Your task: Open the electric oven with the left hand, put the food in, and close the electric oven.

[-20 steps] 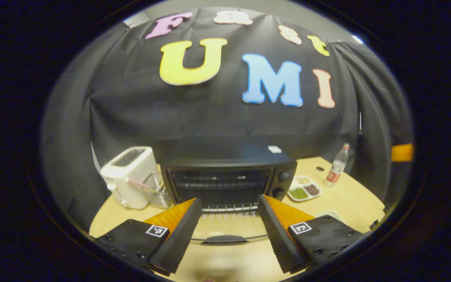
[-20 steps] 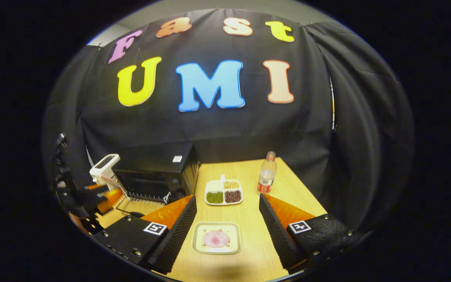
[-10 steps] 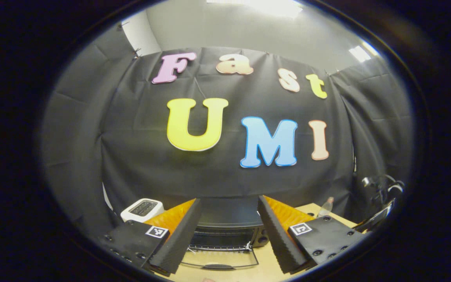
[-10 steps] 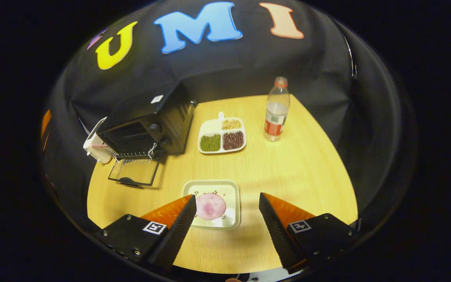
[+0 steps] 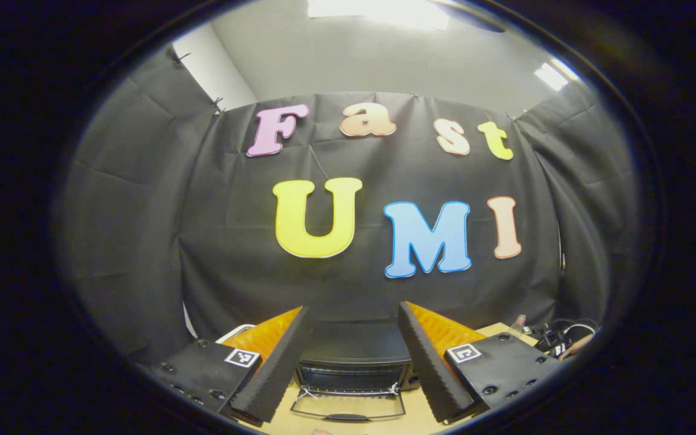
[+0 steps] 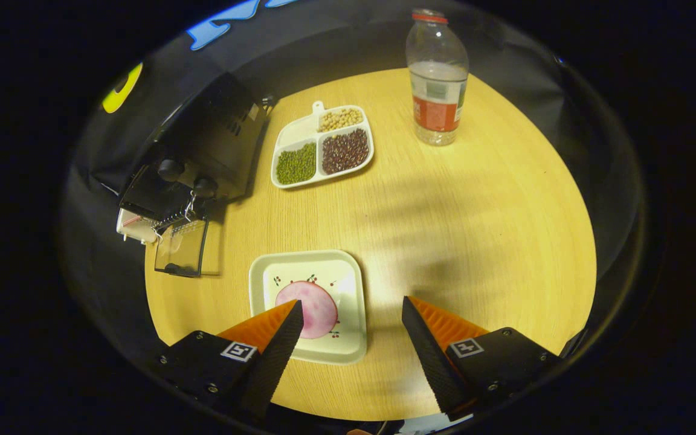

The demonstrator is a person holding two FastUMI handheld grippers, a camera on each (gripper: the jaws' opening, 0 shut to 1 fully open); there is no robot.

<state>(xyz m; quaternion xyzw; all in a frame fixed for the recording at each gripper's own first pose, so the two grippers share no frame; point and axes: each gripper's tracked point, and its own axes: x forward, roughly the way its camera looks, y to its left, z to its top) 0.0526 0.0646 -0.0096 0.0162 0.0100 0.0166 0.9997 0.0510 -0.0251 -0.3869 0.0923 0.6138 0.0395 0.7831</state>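
Pink round food slice [image 6: 313, 309] on white square plate [image 6: 348, 344]: ahead-left of right gripper [image 6: 348, 350], against its left finger.
Right gripper: wide open, empty.
Left gripper [image 5: 348, 368]: open, empty, well back from black electric oven [image 5: 354, 362], glass door [image 5: 348, 406] down.

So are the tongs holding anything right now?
No. Both the left tongs and right tongs are open and empty, the right above the square white plate.

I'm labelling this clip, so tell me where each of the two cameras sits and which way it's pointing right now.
Left gripper view: rides the left gripper, raised and level, facing the booth wall over the electric oven with its door down; own open fingers show.
Right gripper view: rides the right gripper, tilted down at the table over the plate of food; own open fingers show.
Shared: the oven and its open door.
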